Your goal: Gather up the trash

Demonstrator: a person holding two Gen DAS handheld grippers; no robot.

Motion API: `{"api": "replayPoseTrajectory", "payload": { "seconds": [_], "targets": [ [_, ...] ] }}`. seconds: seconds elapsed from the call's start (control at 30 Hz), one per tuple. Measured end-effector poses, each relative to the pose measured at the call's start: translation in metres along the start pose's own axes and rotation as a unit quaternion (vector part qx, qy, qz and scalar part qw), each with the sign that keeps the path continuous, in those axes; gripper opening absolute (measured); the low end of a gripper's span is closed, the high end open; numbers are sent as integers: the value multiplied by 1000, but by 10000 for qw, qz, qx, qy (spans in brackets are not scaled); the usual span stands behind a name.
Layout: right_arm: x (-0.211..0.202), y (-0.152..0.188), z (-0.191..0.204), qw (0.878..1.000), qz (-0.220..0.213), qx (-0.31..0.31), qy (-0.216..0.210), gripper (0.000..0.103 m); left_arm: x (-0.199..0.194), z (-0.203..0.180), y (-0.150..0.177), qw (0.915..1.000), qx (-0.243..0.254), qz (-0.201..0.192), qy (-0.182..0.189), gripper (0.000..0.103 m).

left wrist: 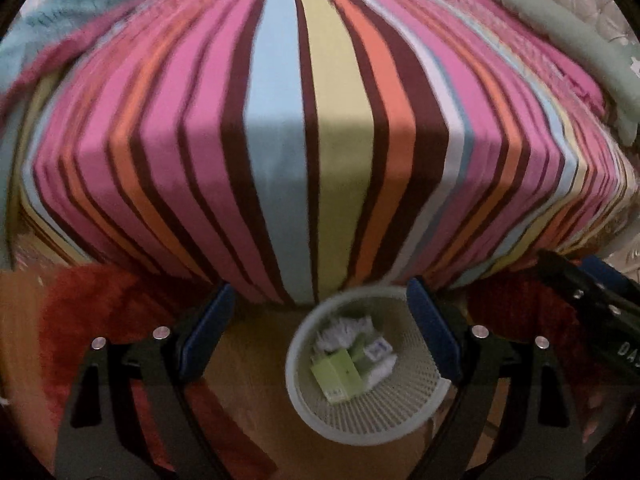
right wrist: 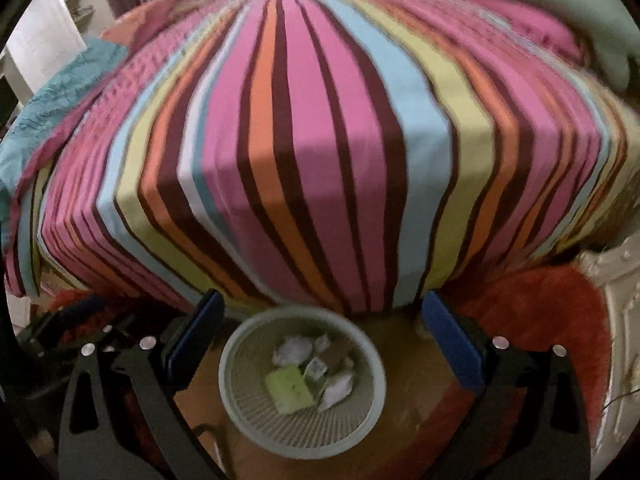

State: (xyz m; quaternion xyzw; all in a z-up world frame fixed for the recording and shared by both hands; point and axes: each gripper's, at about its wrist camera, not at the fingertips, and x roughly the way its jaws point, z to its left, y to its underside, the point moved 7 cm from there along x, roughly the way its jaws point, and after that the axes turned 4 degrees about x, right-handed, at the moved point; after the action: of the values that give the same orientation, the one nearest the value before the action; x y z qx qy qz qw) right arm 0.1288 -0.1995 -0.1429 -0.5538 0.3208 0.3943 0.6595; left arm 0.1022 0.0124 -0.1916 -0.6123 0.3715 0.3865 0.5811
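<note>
We face a bed with a striped cover point(left wrist: 320, 128), its foot hanging above an orange floor and red rug point(right wrist: 552, 312). Our left gripper point(left wrist: 320, 332) and right gripper point(right wrist: 320, 340) both stand wide apart, holding nothing. Below them sits the mesh wastebasket point(right wrist: 240, 360), containing crumpled paper point(right wrist: 294, 350), a green box point(left wrist: 336, 374) and what may be a brown card.

A bed w/ striped sheet point(left wrist: 320, 140) in pink, brown, orange, blue & yellow fills the room. A teal blanket point(right wrist: 52, 92) lies at its far left edge, a pale green pillow point(left wrist: 560, 24) at far right. Red shag rug point(right wrist: 552, 320) covers floor beside a white cabinet point(right wrist: 616, 320).
</note>
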Motion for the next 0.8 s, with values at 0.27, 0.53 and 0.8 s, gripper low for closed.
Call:
{"api": "replayPoseTrajectory", "payload": {
  "seconds": [0.27,0.53,0.8],
  "targets": [
    [-38,-18,5,9976,-672,-169,46,95,-52,5,-29,9966,77,-785,-220,86],
    [-71,-27,8,9924,-1209,-226,64,95,-93,-2,-43,9918,171,-1251,-183,86],
    [-86,-32,4,9893,-1450,-137,82,95,-120,-11,-49,9891,171,-1461,100,86]
  ]
}}
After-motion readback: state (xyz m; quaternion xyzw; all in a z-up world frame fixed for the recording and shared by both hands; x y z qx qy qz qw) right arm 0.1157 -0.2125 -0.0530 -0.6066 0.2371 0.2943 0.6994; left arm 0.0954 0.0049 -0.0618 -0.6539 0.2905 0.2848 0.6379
